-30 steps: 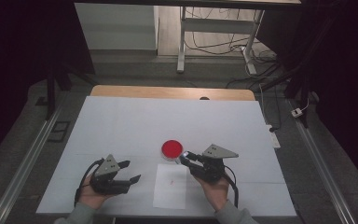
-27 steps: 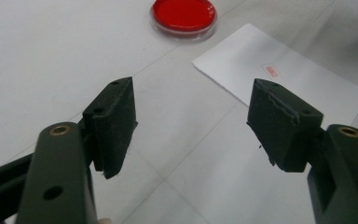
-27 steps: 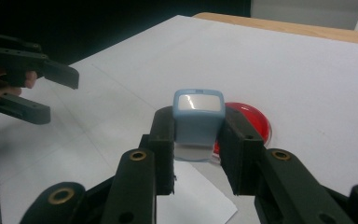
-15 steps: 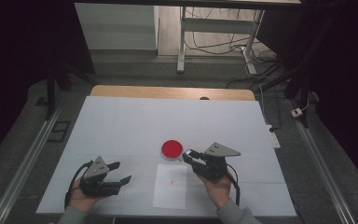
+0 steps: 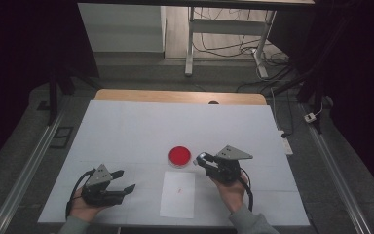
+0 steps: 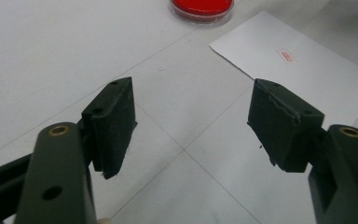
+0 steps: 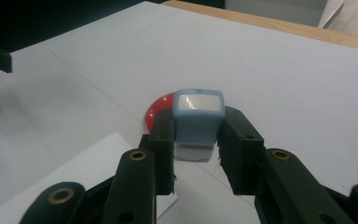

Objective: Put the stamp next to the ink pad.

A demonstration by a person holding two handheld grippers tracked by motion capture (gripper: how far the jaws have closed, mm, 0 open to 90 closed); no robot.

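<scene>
My right gripper [image 5: 203, 158] is shut on a small light-blue stamp [image 7: 198, 116], holding it level just right of a round red ink pad [image 5: 180, 156]. In the right gripper view the stamp's pale face points away from me, with the red ink pad [image 7: 161, 109] partly hidden behind it. A white paper sheet [image 5: 177, 193] with a small red mark [image 6: 286, 56] lies in front of the pad. My left gripper [image 5: 124, 180] rests open at the table's front left, nothing between its jaws. Its view shows the ink pad [image 6: 201, 7] and paper [image 6: 307, 84] ahead.
The white table cover [image 5: 141, 126] has a bare wooden strip [image 5: 175, 96] along its far edge. Metal rails [image 5: 24, 170] run along both sides on the floor. A desk frame and cables [image 5: 224, 44] stand beyond the table.
My left gripper has shifted slightly to the left near the front edge. The right gripper and the stamp have stayed about where they were.
</scene>
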